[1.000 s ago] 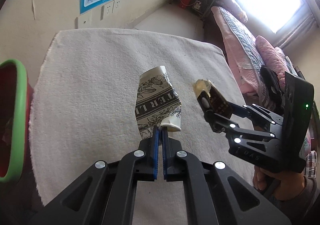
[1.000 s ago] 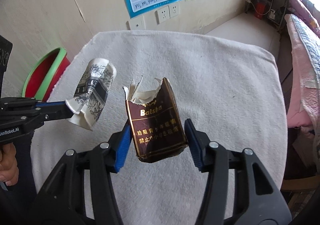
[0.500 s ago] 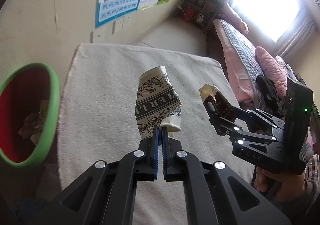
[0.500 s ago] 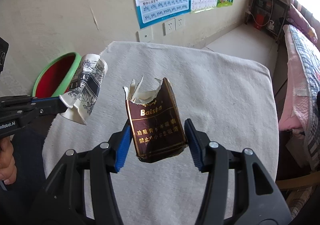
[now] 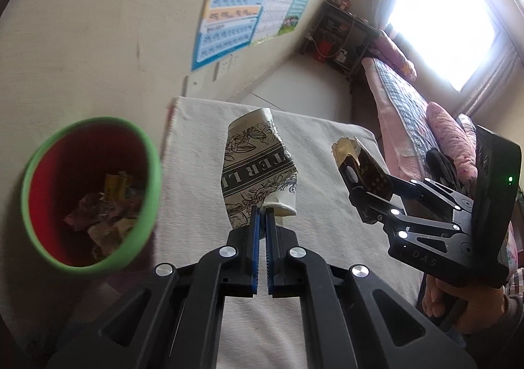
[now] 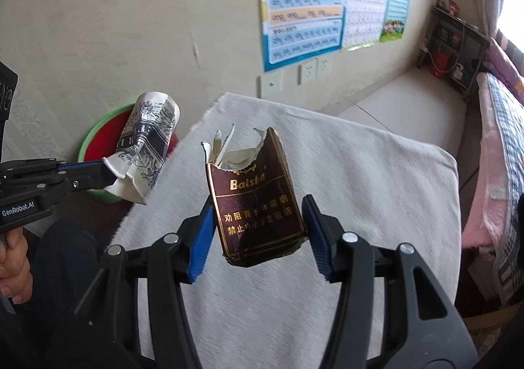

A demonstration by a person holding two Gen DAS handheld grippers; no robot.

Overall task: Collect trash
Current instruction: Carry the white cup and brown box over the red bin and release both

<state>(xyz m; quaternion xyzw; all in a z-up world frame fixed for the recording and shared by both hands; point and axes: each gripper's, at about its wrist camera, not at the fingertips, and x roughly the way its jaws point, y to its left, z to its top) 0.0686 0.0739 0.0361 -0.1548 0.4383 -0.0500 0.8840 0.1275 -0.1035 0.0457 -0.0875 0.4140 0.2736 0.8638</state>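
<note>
My left gripper (image 5: 261,215) is shut on the rim of a crushed black-and-white paper cup (image 5: 258,169), held in the air above the left edge of the towel-covered table (image 5: 203,192). The cup also shows in the right wrist view (image 6: 144,152), in front of the bin. My right gripper (image 6: 258,221) is shut on a torn brown cigarette pack (image 6: 255,205), held above the table; the pack shows in the left wrist view (image 5: 363,169). A red trash bin with a green rim (image 5: 88,195) stands left of the table, with several scraps inside.
The wall (image 6: 131,25) behind carries posters (image 6: 304,2) and sockets (image 6: 308,70). A bed with pink bedding (image 5: 416,106) lies to the right. A dark shelf (image 6: 455,41) stands in the far corner. The white towel (image 6: 360,179) covers the table.
Both grippers have moved left with their loads. The bin has come fully into the left wrist view, and the cup now hangs near the table's left edge, close to the bin.
</note>
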